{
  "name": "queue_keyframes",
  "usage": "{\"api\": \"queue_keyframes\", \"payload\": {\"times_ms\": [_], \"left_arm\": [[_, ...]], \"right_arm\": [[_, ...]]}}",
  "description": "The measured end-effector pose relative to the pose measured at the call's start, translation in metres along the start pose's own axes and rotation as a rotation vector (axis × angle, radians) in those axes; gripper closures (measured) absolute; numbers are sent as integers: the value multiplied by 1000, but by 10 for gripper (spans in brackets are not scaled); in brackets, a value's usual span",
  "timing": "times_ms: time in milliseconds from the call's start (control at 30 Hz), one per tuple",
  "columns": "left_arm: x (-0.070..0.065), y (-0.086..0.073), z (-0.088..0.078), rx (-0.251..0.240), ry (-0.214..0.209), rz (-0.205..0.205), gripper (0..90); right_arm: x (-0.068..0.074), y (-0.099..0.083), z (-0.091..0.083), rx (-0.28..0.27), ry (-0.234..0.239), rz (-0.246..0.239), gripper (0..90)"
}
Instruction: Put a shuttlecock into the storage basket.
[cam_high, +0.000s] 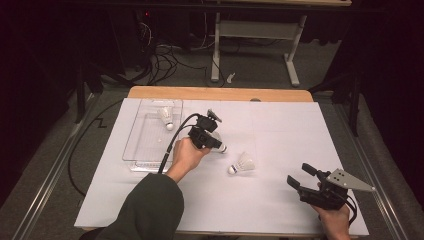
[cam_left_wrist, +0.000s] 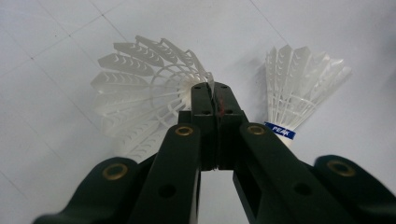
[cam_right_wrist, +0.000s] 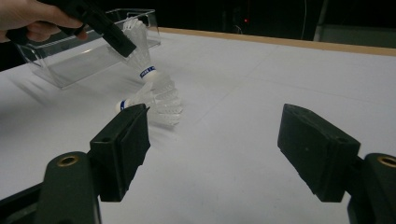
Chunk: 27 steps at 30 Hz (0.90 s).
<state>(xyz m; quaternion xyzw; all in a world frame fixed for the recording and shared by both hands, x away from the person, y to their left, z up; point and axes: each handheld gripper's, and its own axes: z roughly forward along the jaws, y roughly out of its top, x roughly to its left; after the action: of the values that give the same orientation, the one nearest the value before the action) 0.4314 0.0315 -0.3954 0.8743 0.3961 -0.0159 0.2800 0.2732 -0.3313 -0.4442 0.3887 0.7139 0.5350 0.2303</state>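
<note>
Right claw (cam_high: 299, 176), black, two-jawed, with a grey three-cornered plate on top, held in a hand at the near right corner of the table: jaws stand wide apart with nothing between them, as the right gripper view confirms, and the claw hangs just above the sheet. White paper sheet (cam_high: 280, 200) covers nearly the whole table, its wooden far edge left bare. White feathered shuttlecock with a cork tip (cam_high: 242, 163) lies on its side on the sheet near the middle, between the two claws, touching neither. Left claw (cam_high: 216, 145), black, with a cable trailing back toward the sleeve, is held in a hand left of centre and points down toward the sheet: the left gripper view shows its jaws pressed together on the feather edge of a second white feathered shuttlecock with a blue band (cam_left_wrist: 140, 102), pinching the skirt rim; in the right gripper view this shuttlecock (cam_right_wrist: 142, 65) hangs tilted from the claw with its cork end low, just beside the loose one. Whether its cork rests on the sheet cannot be told. Clear plastic rectangular tray (cam_high: 137, 145) sits on the sheet at the far left, just beyond the left hand. Third white feathered shuttlecock (cam_high: 166, 118) lies inside the tray at its far end.
</note>
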Motion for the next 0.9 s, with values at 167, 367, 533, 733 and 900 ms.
{"api": "queue_keyframes", "payload": {"times_ms": [167,367,533,733,900], "left_arm": [[-2,-1,-3,-9,6,9,898],[-3,-2,-9,-10,12,18,899],[-4,-4,-15,-21,14,26,899],[-5,-5,-21,-30,12,32,899],[-5,-6,-25,-38,14,34,899]], "right_arm": [[0,0,0,-1,-1,0,255],[0,0,0,0,-2,-4,255],[0,0,0,3,-3,-4,255],[1,0,0,6,-7,-8,255],[0,0,0,6,-7,-8,256]]}}
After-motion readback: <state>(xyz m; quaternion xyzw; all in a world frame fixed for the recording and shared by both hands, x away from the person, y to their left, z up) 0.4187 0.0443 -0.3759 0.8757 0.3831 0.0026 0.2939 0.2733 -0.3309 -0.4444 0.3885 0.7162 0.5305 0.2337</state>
